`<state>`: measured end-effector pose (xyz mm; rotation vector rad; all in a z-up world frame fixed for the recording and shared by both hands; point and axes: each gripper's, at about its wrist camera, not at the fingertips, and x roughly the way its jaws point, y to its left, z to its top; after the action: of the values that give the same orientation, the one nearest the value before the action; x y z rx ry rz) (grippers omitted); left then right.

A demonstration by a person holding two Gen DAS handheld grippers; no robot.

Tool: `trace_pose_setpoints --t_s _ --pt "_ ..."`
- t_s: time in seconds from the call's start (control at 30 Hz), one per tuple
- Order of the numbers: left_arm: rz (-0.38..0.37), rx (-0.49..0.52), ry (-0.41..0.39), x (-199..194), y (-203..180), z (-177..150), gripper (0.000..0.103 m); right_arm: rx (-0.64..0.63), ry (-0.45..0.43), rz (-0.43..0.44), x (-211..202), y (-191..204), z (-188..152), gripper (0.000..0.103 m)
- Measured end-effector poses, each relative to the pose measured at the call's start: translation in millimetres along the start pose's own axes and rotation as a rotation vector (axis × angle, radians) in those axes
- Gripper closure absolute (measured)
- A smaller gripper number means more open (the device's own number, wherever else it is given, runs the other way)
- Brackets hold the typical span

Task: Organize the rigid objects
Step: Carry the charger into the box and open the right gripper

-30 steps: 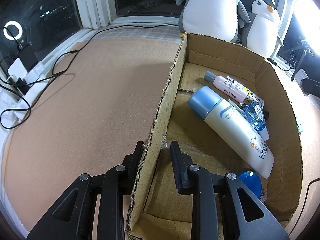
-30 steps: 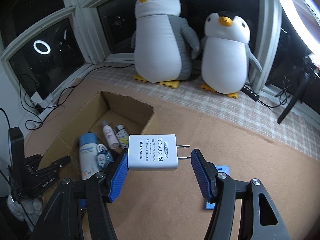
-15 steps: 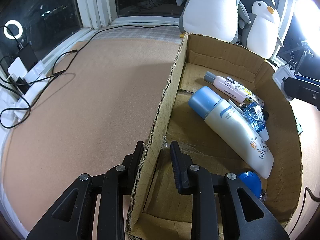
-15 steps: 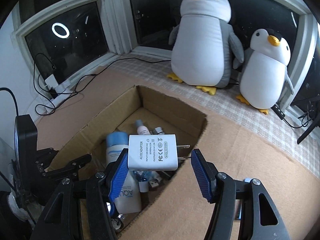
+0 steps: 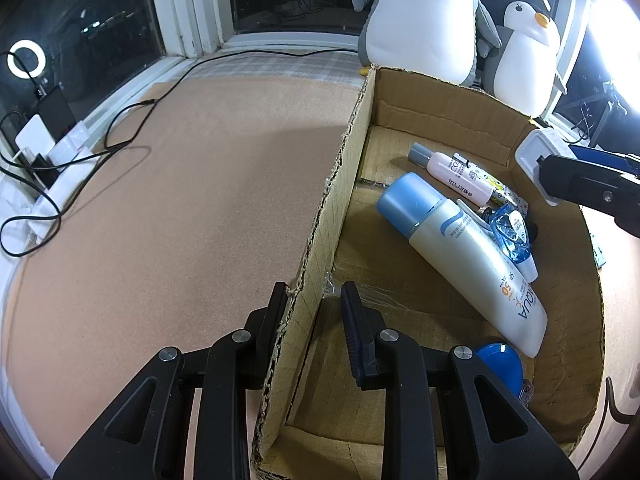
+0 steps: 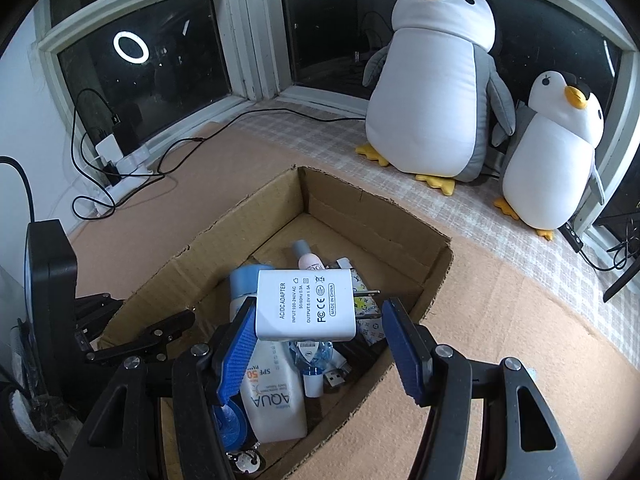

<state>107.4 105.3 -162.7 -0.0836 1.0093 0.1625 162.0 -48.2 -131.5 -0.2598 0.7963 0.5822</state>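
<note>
My right gripper (image 6: 320, 338) is shut on a white AC adapter (image 6: 306, 306), prongs to the right, and holds it above the open cardboard box (image 6: 372, 220). The adapter (image 5: 532, 152) also shows at the box's right wall in the left wrist view. In the box (image 5: 448, 112) lie a large blue-capped AQUA bottle (image 5: 464, 256), a small pink bottle (image 5: 452, 172), a blue-and-clear item (image 5: 512, 232) and a blue round lid (image 5: 500, 364). My left gripper (image 5: 314, 312) straddles the box's left wall (image 5: 340, 184); a gap shows by its right finger.
Two plush penguins (image 6: 436, 92) (image 6: 552, 160) stand behind the box by the window. A power strip with chargers and black cables (image 5: 44, 148) lies on the far left. The box stands on a cork-coloured mat (image 5: 180, 200).
My right gripper carried the adapter left, from beside the box to above its inside. My left gripper and the box stayed put.
</note>
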Motion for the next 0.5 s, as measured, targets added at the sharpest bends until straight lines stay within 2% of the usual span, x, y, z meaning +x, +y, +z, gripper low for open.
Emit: trace_pose_setpoints --t_s 0.5 --pt "0.000 0.000 0.000 0.0 -0.1 0.0 0.078 -0.002 0.014 -0.005 5.5 -1.1 0.4 0.045"
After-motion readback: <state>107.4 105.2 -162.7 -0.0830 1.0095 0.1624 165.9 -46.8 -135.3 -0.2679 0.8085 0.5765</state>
